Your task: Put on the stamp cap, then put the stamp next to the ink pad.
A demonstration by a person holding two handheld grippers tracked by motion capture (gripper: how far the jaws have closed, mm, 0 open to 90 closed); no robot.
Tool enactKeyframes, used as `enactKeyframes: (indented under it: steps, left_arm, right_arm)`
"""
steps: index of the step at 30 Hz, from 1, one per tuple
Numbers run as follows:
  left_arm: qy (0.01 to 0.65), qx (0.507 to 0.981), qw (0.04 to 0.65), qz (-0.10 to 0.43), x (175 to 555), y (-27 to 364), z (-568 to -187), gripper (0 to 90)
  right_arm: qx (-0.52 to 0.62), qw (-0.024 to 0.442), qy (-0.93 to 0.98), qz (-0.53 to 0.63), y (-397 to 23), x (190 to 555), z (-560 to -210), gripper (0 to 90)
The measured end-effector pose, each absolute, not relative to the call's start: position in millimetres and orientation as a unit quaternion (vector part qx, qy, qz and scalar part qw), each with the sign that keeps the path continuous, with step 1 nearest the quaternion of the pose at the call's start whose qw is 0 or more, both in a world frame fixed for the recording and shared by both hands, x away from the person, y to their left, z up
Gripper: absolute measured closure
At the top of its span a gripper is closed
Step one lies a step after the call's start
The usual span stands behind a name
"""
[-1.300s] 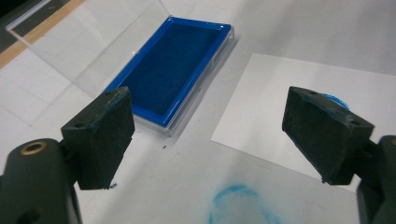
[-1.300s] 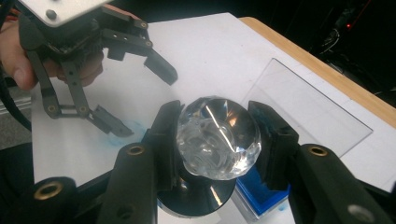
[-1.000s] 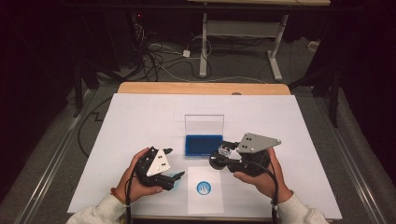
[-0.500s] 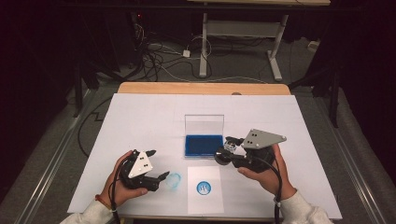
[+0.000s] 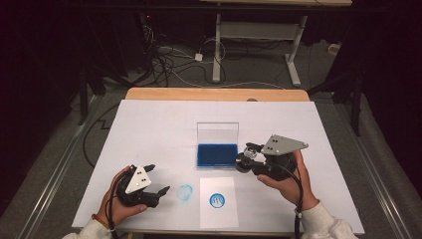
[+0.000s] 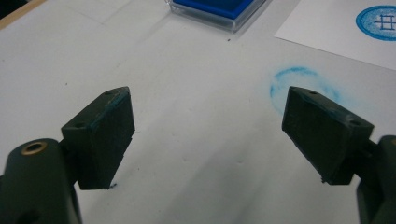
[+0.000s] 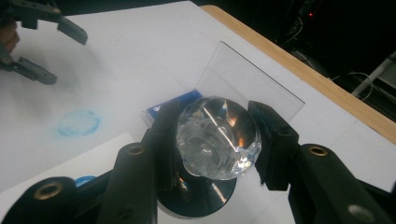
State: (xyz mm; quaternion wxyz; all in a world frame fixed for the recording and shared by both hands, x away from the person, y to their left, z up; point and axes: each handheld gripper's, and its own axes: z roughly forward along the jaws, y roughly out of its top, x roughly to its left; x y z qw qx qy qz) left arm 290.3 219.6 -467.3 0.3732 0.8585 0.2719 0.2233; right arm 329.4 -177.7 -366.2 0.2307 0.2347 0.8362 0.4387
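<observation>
White paper covers the counter (image 5: 149, 129) under dim light, dark floor and cables beyond. At its middle, the stamp (image 7: 217, 137), a faceted clear knob on a dark round base, sits clamped in the right hand-held gripper (image 5: 245, 158), just beside the open blue ink pad (image 5: 216, 155). It looks hard, smooth and likely slippery, so gripping across the knob's widest facets seems safest. Nearer the person lie a paper slip (image 5: 218, 201) bearing a blue stamped circle and a faint blue smudge (image 5: 185, 192). The left hand-held gripper (image 5: 158, 181) rests there, jaws wide apart and empty.
</observation>
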Motion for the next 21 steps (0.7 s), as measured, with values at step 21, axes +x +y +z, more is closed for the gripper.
enactKeyframes:
  steps: [21]
  left_arm:
    - [0.271, 0.862, 0.370, 0.215, 290.8, 218.3, -469.5, 16.6]
  right_arm:
    - [0.273, 0.253, 0.837, 0.401, -194.1, 366.8, -348.3, 57.3]
